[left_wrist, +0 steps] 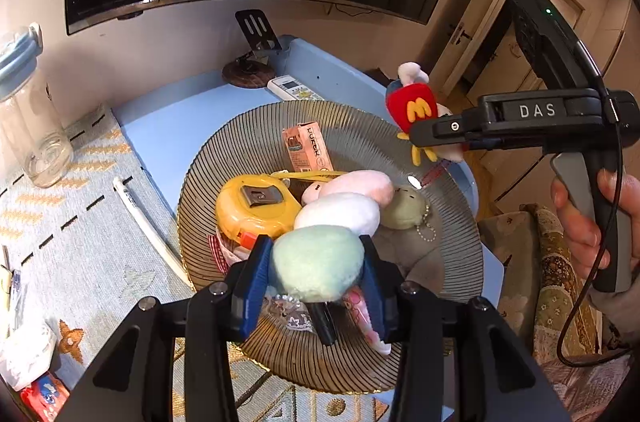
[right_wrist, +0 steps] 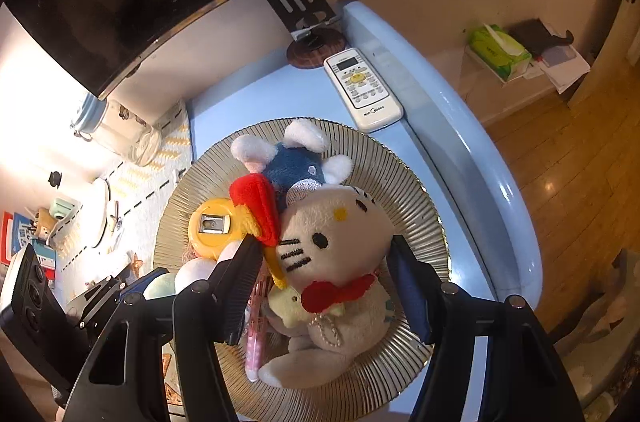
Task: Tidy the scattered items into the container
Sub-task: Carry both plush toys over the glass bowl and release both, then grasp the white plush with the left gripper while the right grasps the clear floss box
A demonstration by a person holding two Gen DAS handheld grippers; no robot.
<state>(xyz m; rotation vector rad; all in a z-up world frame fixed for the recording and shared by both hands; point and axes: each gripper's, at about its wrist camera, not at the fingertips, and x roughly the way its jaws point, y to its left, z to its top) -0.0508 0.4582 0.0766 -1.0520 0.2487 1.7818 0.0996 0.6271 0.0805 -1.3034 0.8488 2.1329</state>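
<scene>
I hold the pastel plush in the left gripper and apparently the cat plush in the right gripper, releasing both low over the ribbed dish.

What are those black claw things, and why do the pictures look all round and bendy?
A person holds a grabber tool in each hand. Each has a tiny wide-eyed camera looking along its two fingers, which bends the picture. The left gripper squeezes a pale green plush ball. The right gripper has a white cat plush between its fingers, with red and blue plush bits attached. Both hang over a ribbed plate on a blue table, where a yellow tape measure already lies.
</scene>
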